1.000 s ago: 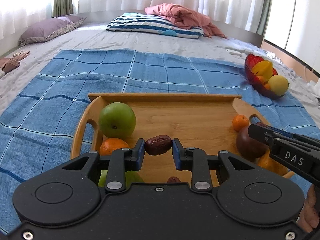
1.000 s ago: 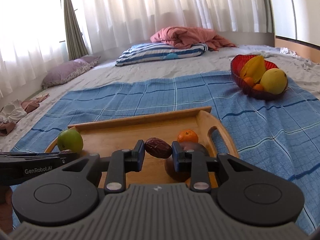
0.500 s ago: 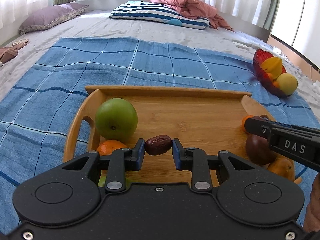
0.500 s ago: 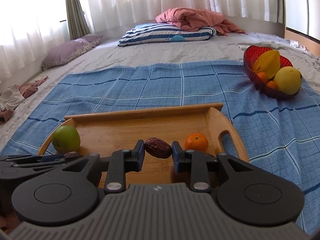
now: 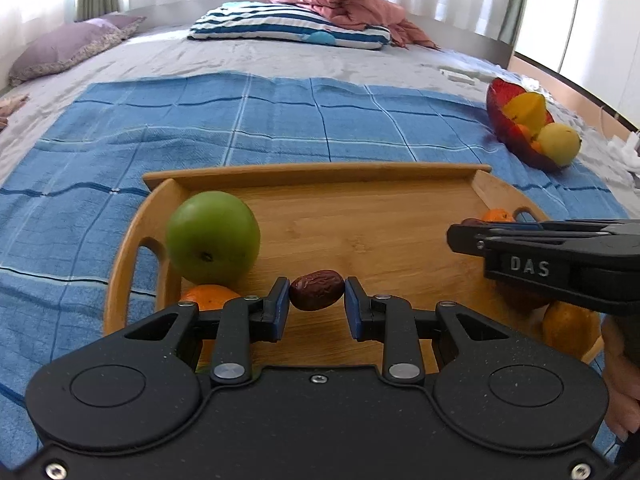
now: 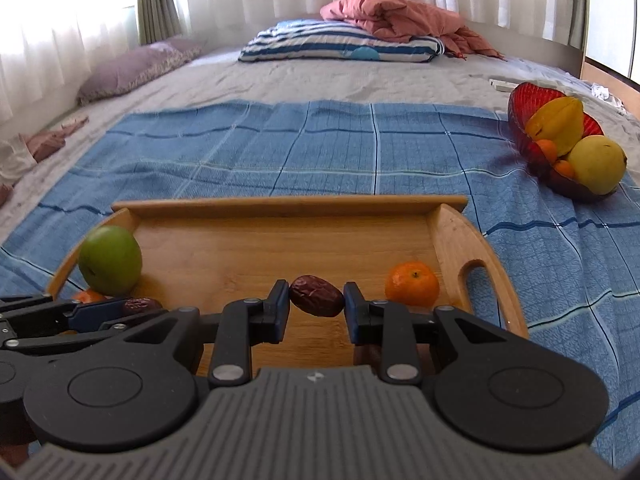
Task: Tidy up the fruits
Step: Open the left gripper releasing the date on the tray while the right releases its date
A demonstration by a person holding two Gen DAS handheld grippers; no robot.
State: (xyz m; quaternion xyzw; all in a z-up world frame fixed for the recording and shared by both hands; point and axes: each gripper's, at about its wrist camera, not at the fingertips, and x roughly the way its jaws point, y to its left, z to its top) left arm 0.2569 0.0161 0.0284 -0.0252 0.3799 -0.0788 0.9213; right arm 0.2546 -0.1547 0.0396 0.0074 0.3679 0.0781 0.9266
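Lifting both dates: left gripper point(image 5: 316, 303) and right gripper point(image 6: 316, 305) jaws each clamped on date, now higher above tray point(image 6: 288, 204) than second ago; red bowl point(image 6: 520, 120) beyond tray likely next.

Bed point(image 6: 340, 84) with grey sheet, bearing blue checked blanket point(image 6: 320, 148), striped pillow point(image 6: 340, 42), purple pillow point(image 6: 136, 68), pink quilt point(image 6: 400, 14)

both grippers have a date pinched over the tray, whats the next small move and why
Probably carry the right gripper with its date right and forward toward the red bowl. Both grippers are shut on dates above the wooden tray, and the bowl, already holding other fruit, sits on the blanket to the right. The left gripper could follow.
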